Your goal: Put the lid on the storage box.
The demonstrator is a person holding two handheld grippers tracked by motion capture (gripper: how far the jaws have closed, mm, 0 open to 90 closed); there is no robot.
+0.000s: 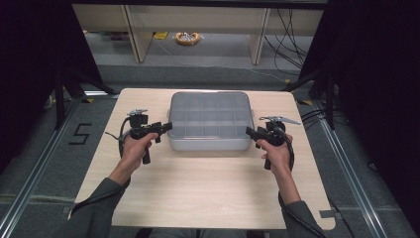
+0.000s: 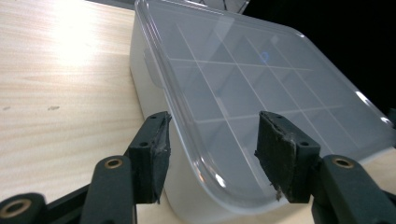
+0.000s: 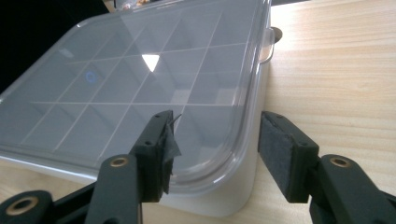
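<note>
A dim room with dark curtains at both sides and a grey floor surrounds a pale wooden table [image 1: 198,193]; beyond its far edge stand light furniture legs, loose cables and a yellow coil [image 1: 187,38] on the floor. A box [image 1: 209,121], grey-white with a clear lid over a grid of compartments, sits toward the table's far edge, midway between the left and right edges. A person in grey sleeves reaches in from the near edge with a tool in each hand. The left hand-held gripper [image 1: 166,127] is at the box's near left corner; in the left gripper view its jaws stand partly open astride the lid's corner rim, one pad [image 2: 156,154] outside the wall and the other above the lid, neither plainly pressing. The right hand-held gripper [image 1: 250,132] is at the near right corner; in the right gripper view its jaws are likewise partly open, one pad [image 3: 163,149] over the lid and the other beside the wall, with a gap showing.
</note>
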